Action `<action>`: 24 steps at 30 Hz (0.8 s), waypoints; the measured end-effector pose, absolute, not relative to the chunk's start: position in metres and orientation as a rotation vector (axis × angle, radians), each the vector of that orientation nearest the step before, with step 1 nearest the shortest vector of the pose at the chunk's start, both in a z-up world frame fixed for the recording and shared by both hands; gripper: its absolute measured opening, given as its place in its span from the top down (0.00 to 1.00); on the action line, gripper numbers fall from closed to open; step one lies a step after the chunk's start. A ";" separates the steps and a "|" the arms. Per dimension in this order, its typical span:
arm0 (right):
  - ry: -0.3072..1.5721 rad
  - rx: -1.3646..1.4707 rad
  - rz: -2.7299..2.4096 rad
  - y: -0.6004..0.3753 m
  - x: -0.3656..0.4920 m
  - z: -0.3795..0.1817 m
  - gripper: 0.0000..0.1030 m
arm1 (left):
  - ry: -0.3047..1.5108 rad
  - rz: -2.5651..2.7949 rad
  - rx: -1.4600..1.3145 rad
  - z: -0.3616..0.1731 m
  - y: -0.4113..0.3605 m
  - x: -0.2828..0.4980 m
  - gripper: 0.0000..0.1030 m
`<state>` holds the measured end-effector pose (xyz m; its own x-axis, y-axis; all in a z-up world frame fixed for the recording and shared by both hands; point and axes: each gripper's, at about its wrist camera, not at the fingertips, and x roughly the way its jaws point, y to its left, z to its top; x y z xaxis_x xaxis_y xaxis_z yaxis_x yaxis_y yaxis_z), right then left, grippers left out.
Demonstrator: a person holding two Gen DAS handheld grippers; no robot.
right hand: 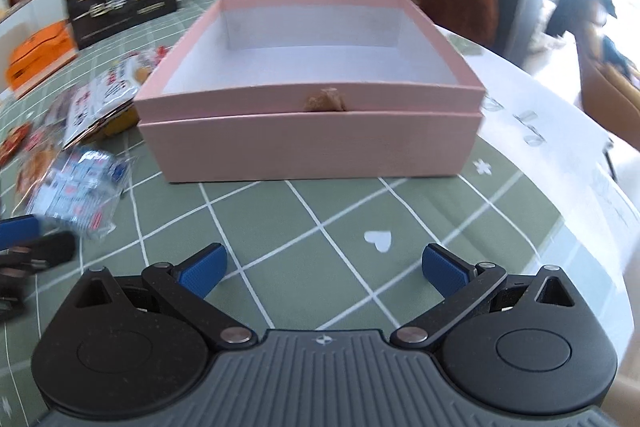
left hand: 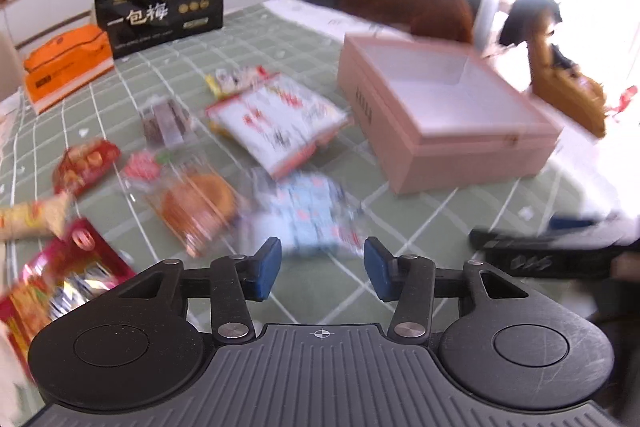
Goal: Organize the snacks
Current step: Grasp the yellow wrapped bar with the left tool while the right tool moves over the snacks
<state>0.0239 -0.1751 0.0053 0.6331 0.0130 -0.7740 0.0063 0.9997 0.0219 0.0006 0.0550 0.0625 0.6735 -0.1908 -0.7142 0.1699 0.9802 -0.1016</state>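
An open pink box with a white, bare inside stands on the green checked tablecloth; it also shows in the right wrist view. Several snack packets lie left of it. A light blue packet lies just ahead of my left gripper, which is open and holds nothing. A white and red packet and a clear pack with a round cake lie further left. My right gripper is open and holds nothing, a short way in front of the box. The blue packet lies to its left.
A black bag and an orange box stand at the table's far left. A brown chair is behind the table. White paper sheets lie right of the box. The left gripper's finger shows at the right wrist view's left edge.
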 end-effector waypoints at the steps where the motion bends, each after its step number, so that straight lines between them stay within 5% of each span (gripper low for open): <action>1: 0.892 0.039 -0.031 -0.173 0.022 0.006 0.00 | 0.796 -0.210 -0.031 0.072 0.066 0.000 0.50; 6: 0.986 0.096 -0.137 -0.155 0.030 0.012 0.00 | 0.809 -0.172 0.019 0.098 0.136 -0.011 0.50; 9: 0.995 0.101 -0.176 -0.138 0.024 0.020 0.15 | 0.793 -0.131 -0.046 0.094 0.181 -0.034 0.50; 17: 0.949 0.102 0.038 -0.011 -0.032 0.054 0.15 | 0.811 -0.067 -0.195 0.110 0.277 -0.023 0.50; 20: 0.975 0.159 0.141 0.042 -0.043 0.055 0.15 | 0.796 -0.024 -0.329 0.114 0.312 -0.020 0.69; 24: 0.977 0.121 0.262 0.112 -0.048 0.061 0.15 | 0.777 -0.034 -0.320 0.120 0.315 -0.021 0.70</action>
<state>-0.0476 0.1119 0.0613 0.5310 0.2727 -0.8023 -0.1647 0.9620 0.2180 -0.0214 0.3147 0.1196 0.7148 -0.1476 -0.6836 -0.0867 0.9512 -0.2960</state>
